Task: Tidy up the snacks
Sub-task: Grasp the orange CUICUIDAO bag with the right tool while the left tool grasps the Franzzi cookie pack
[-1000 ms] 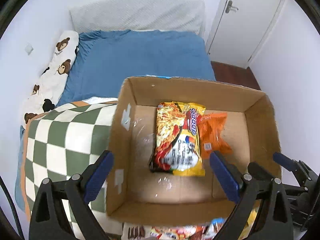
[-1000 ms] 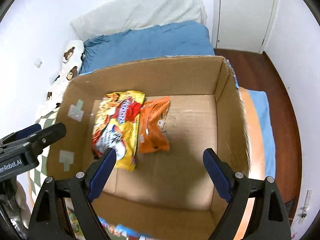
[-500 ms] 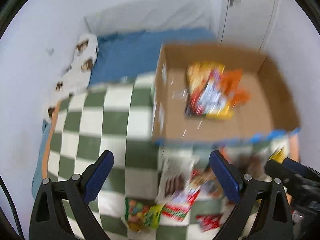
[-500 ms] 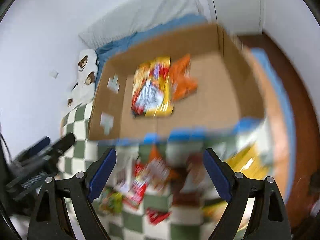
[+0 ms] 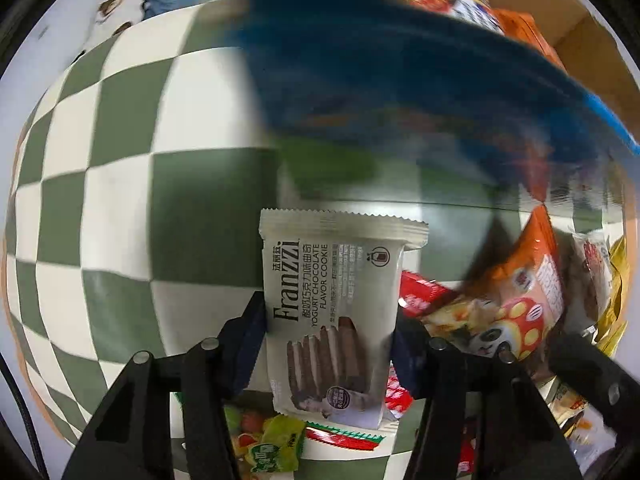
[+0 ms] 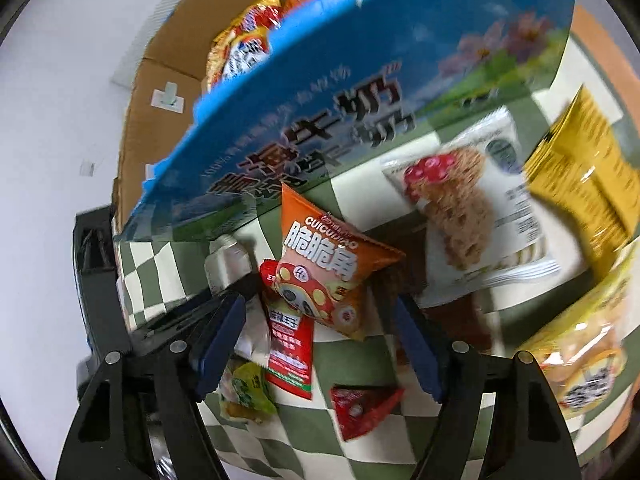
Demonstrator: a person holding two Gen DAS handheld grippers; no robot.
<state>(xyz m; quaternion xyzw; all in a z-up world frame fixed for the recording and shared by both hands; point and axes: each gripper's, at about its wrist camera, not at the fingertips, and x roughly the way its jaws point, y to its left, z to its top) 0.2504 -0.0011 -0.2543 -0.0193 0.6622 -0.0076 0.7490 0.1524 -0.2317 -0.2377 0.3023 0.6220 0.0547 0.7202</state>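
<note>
In the left wrist view my left gripper (image 5: 326,340) has its blue pads against both sides of a white Franzzi cookie pack (image 5: 334,308) above the green-and-white checked blanket (image 5: 132,152). In the right wrist view my right gripper (image 6: 320,328) is open around an orange panda snack bag (image 6: 328,268), which lies on a red sachet (image 6: 290,354). The cardboard box (image 6: 160,64) with a blue printed front holds a yellow noodle pack (image 6: 240,48) and an orange pack (image 5: 520,28).
More snacks lie on the blanket: a white granola pack (image 6: 468,208), a yellow bag (image 6: 588,168), a red triangular pack (image 6: 364,404), a green candy pack (image 6: 248,392) and a yellow-orange bag (image 6: 584,360). The white wall (image 6: 52,120) is at the left.
Both grippers dropped from above the box down to the snacks in front of it. The left gripper closed on the Franzzi pack. The right gripper now straddles the orange panda bag.
</note>
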